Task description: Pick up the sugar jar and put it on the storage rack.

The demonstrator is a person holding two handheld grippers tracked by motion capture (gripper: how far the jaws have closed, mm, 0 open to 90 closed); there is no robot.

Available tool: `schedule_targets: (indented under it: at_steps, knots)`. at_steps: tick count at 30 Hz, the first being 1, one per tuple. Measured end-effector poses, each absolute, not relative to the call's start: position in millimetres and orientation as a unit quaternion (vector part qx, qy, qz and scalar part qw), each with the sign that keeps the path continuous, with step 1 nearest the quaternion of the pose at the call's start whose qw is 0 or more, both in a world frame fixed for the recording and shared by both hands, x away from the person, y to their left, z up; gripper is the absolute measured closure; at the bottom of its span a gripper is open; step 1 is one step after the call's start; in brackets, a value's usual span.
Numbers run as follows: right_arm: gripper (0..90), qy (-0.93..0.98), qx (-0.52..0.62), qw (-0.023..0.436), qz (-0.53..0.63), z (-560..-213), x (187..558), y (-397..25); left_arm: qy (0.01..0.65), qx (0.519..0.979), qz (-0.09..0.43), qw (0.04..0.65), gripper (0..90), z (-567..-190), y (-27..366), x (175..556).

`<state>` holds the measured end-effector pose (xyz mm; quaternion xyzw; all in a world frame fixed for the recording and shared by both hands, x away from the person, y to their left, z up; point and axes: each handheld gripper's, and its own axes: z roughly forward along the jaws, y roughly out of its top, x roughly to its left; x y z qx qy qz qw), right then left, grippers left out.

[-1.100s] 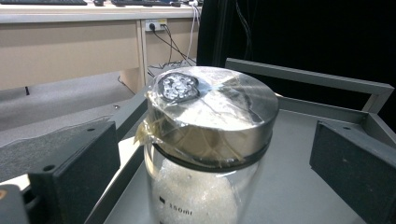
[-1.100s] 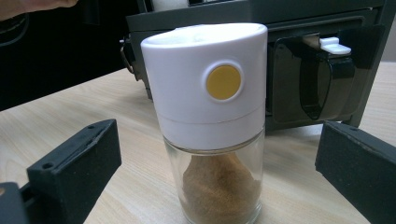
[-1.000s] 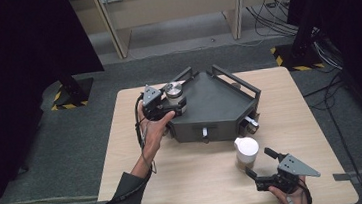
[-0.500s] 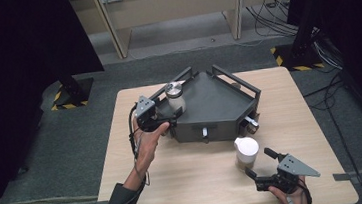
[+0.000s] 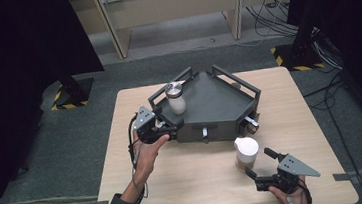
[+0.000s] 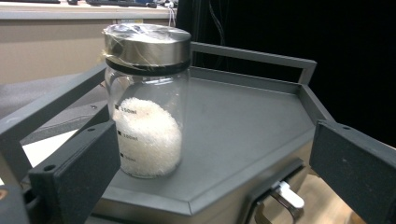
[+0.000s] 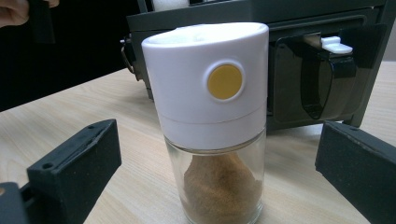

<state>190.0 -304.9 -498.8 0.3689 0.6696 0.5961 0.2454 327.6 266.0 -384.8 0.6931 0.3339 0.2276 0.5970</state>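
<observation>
Here, the left gripper (image 5: 164,130) is held at the near left corner of the grey tray (image 5: 214,104), the left forearm reaching forward across the table (image 5: 196,181). Its jaws stand wide apart and grip nothing. The glass jar (image 6: 145,100) of white granules, capped with a metal lid, stands upright on the tray just ahead of them. The right gripper (image 5: 259,167) rests low at the table's near right edge, jaws likewise spread and empty, aimed at the white-capped shaker (image 7: 212,121) of brown powder standing upright on the table just before the tray.
</observation>
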Motion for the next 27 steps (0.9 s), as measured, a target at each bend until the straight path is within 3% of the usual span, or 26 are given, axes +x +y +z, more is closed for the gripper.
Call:
schedule_targets:
  at_steps: [27]
  knots:
    - [0.6,0.670,0.369,0.244,0.596,-498.7,190.1,-304.7,0.304,0.707,0.220,0.600,1.8,-416.5,268.8,293.9]
